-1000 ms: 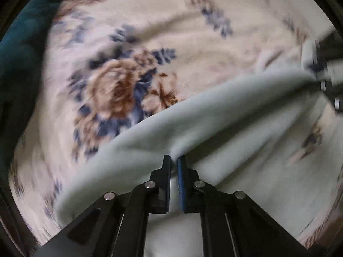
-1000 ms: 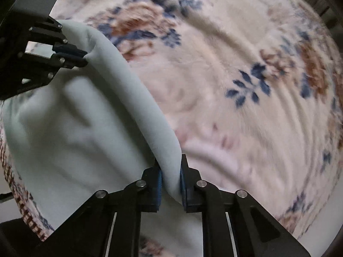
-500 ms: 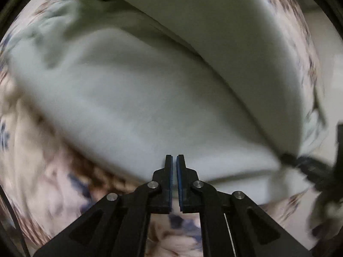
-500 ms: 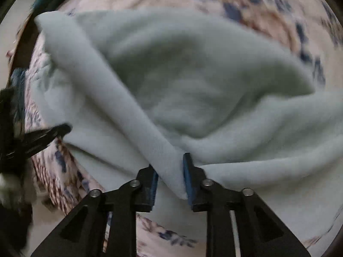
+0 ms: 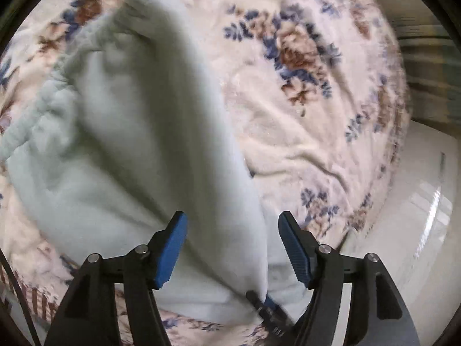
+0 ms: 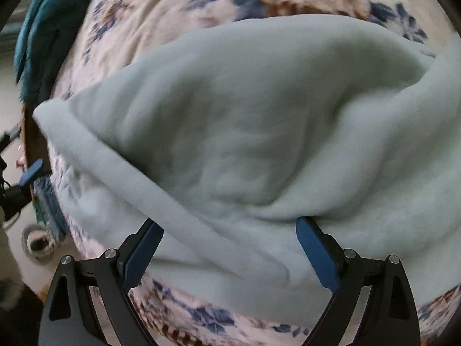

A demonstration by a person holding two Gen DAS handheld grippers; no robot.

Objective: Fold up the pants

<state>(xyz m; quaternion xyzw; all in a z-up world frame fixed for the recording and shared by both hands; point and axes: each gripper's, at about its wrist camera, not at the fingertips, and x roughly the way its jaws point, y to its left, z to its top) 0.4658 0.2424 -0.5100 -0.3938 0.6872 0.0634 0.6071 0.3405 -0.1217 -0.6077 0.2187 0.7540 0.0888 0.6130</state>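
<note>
The pale green fleece pants point(image 5: 138, 132) lie doubled over on a floral blanket point(image 5: 302, 115), with a thick fold running down toward me. My left gripper point(image 5: 230, 230) hovers over the near end of that fold. Its jaws are opening, cloth lies between them, and the blue pads point(image 5: 173, 248) do not press on it. In the right wrist view the pants point(image 6: 245, 121) fill the frame. My right gripper point(image 6: 227, 230) stands wide over their near edge, jaws still opening, cloth loose between the pads point(image 6: 315, 253). A tip of the right gripper point(image 5: 268, 308) pokes out under the fold.
The blanket's edge drops to a shiny pale floor point(image 5: 426, 216) on the right. A teal cloth point(image 6: 37, 28) lies at the blanket's far left corner. The left gripper's blue pad point(image 6: 31, 171) shows at the left edge, with a small round object point(image 6: 37, 242) on the floor below it.
Both grippers were shut on the pants' edge and have let go, their jaws now spread apart. The lifted edge has been carried over and laid down, and both views have rolled.
</note>
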